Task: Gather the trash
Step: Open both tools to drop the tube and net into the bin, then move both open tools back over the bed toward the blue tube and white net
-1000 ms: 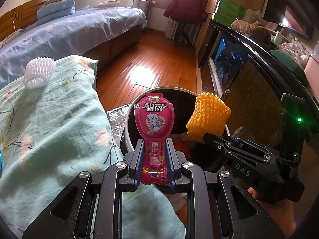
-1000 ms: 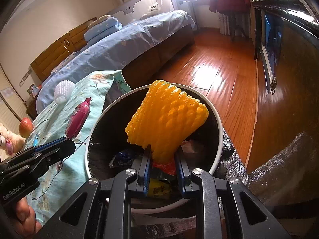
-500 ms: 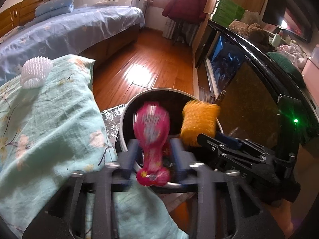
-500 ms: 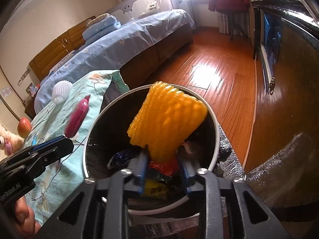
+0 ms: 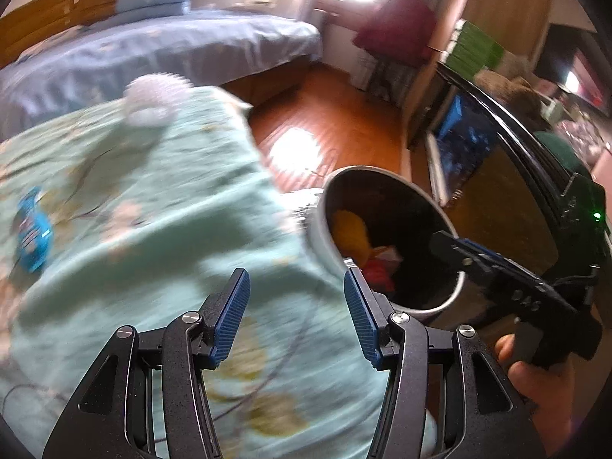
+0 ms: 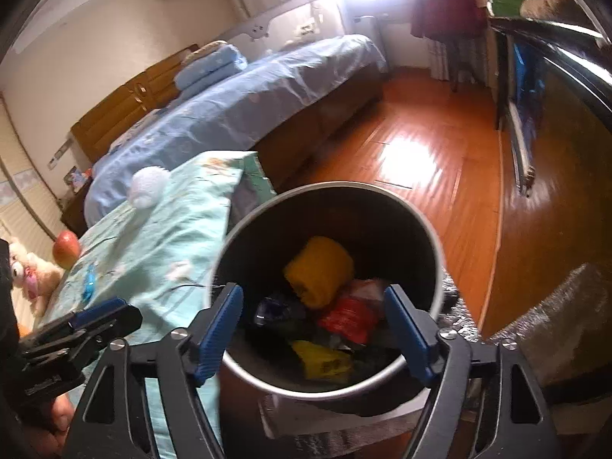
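The round trash bin stands on the floor beside the teal floral bedcover. The yellow foam net lies inside it on red and yellow wrappers; it also shows in the left wrist view. My right gripper is open and empty just above the bin's near rim. My left gripper is open and empty over the bedcover, left of the bin. A white foam net and a blue wrapper lie on the cover. The pink package is not in view.
An apple and a plush toy sit at the cover's far left. A blue-sheeted bed lies beyond. A dark glass cabinet stands right of the bin, with wooden floor between.
Both grippers opened. The yellow foam net dropped into the bin and the pink package left my left gripper. My left gripper swung left over the bedcover.
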### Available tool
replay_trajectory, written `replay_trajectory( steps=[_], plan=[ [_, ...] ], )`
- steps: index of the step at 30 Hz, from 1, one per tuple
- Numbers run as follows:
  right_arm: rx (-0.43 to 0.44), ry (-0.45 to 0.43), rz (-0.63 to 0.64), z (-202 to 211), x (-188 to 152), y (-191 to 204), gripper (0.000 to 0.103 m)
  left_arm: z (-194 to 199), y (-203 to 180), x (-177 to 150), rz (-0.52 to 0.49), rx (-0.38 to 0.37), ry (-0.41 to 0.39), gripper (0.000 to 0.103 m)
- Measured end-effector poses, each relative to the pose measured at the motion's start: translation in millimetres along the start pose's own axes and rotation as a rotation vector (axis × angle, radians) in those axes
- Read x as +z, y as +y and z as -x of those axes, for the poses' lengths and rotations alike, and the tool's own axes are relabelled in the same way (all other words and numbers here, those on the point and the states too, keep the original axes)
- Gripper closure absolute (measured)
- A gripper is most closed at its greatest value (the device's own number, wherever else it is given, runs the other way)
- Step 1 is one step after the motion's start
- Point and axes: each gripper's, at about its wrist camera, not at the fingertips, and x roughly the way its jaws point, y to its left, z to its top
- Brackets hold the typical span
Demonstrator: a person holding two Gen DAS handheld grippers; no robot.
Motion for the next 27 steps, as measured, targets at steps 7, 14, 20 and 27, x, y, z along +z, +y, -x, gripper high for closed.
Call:
replay_trajectory(
  steps=[7, 14, 20, 27],
  plan=[
    [0.077, 0.008, 0.042, -8.6, -2.2, 37.9, 0.018, 23.0, 52.6, -10.4, 0.095, 0.066, -0.033, 0.051],
    [0.135, 0.034, 0.093, -23.1, -4.4, 80.8, 0.016, 39.7, 98.6, -22.1, 0.172, 0.137, -0.054, 0.051],
    [0.173, 0.048, 0.134, -36.2, -3.2, 113.2, 0.012, 46.8, 129.6, -22.8, 0.224, 0.193, -0.069, 0.048],
    [0.213, 0.058, 0.187, -57.8, 8.9, 149.2, 0.012, 41.6, 155.6, -13.1, 0.261, 0.239, -0.065, 0.047]
  ],
)
